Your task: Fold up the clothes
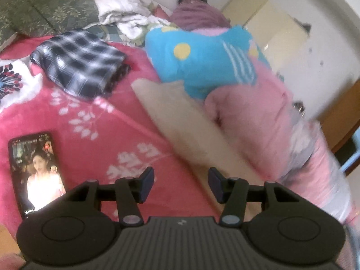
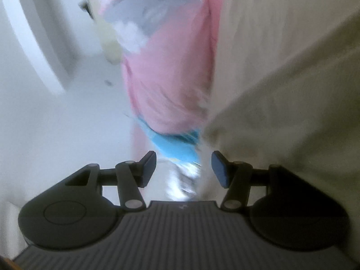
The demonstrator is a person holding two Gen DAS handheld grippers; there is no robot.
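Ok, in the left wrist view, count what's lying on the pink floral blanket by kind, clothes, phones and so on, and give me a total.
Folded checked garments: 1, the dark plaid one.
Pink and blue garments: 1, bunched at the right.
Beige cloths: 1.
White crumpled cloths: 1.
Phones: 1, screen lit.
Total: 5, all on the blanket.

On the bed (image 1: 94,121), a phone (image 1: 36,171) is laid at the near left, a folded checked garment (image 1: 78,63) behind it. Further back, pillows (image 1: 40,15) are set at the left and a crumpled towel (image 1: 121,11) beside them. A bundled quilt (image 1: 225,74) is spread along the right, a person (image 1: 195,11) behind it.
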